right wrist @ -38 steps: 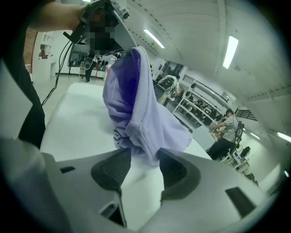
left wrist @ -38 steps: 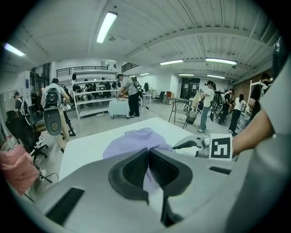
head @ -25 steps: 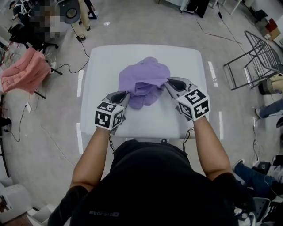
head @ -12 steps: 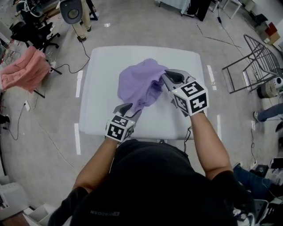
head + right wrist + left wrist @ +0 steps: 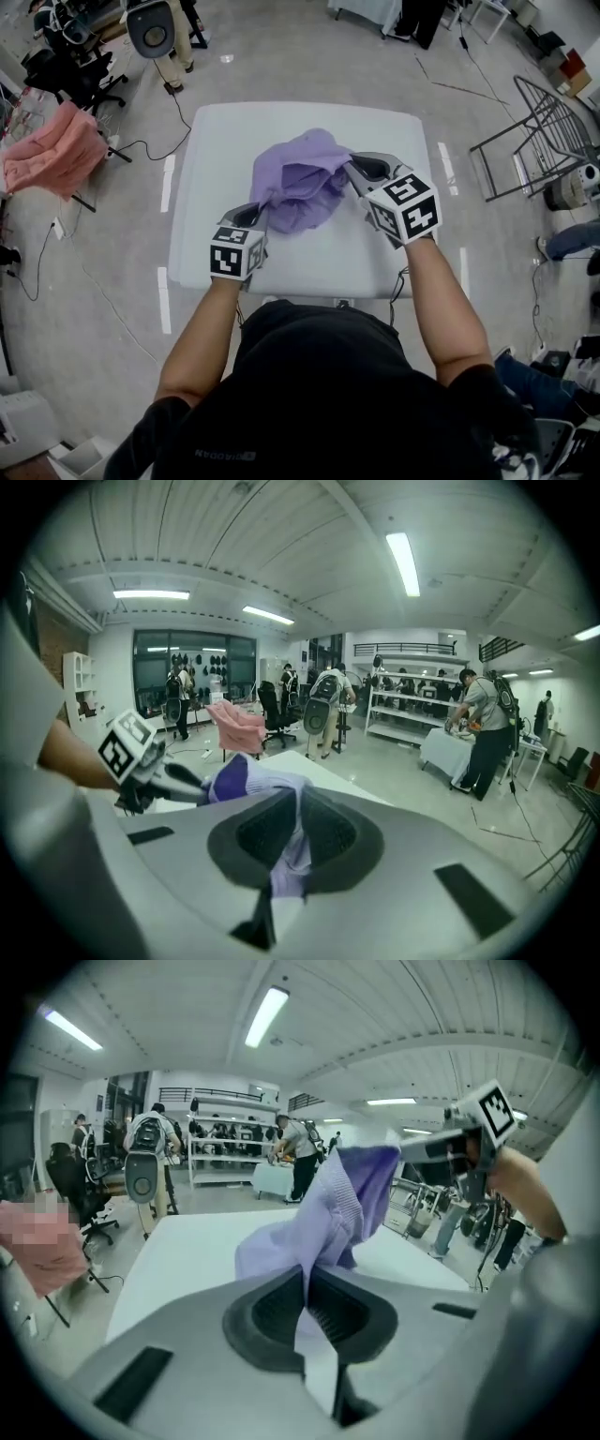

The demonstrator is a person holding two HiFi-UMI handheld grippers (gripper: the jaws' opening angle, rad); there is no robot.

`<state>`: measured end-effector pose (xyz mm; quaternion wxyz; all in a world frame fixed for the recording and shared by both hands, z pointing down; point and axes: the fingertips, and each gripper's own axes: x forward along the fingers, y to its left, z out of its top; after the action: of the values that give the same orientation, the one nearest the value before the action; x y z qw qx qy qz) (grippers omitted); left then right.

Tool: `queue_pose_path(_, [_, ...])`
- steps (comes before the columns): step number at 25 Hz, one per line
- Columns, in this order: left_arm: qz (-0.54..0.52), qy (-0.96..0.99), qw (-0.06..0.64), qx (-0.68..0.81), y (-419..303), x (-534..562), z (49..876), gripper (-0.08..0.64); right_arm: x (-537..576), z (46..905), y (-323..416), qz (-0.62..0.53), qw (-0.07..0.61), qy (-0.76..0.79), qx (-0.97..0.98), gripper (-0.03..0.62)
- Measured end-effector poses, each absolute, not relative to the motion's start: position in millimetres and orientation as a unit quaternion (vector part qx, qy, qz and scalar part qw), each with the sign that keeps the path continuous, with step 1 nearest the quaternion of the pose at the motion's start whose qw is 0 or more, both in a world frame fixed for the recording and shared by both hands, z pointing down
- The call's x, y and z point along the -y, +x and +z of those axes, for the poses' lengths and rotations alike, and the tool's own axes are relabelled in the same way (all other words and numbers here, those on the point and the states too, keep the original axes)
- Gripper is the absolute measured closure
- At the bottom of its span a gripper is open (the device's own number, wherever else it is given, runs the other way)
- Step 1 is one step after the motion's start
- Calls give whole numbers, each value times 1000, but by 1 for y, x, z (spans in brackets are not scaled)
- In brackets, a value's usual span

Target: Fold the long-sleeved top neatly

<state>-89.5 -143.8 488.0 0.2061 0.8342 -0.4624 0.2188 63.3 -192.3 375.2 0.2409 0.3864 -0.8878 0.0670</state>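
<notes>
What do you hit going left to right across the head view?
Pink garment → left hand-held gripper → purple top → right hand-held gripper → metal rack. Left jaws have just been closing, the top between them.

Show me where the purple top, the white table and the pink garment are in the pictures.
purple top (image 5: 298, 187): head view, middle of the bunched fabric.
white table (image 5: 220, 141): head view, bare far-left surface.
pink garment (image 5: 52, 150): head view, middle of the cloth.
</notes>
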Motion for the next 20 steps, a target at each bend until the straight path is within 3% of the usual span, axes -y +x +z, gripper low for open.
queue_pose_path(5, [226, 823, 274, 443, -120, 165, 489, 543, 209, 475, 59, 155, 311, 345, 872, 565])
queue_pose_path(9, [243, 806, 283, 460, -141, 177, 495, 543, 232, 519, 66, 217, 302, 370, 851, 541])
queue_pose_path(12, [240, 795, 293, 474, -152, 181, 499, 543, 228, 524, 72, 225, 301, 364, 852, 442])
queue_pose_path(20, [239, 800, 290, 467, -162, 195, 499, 543, 176, 499, 70, 161, 302, 358, 869, 447])
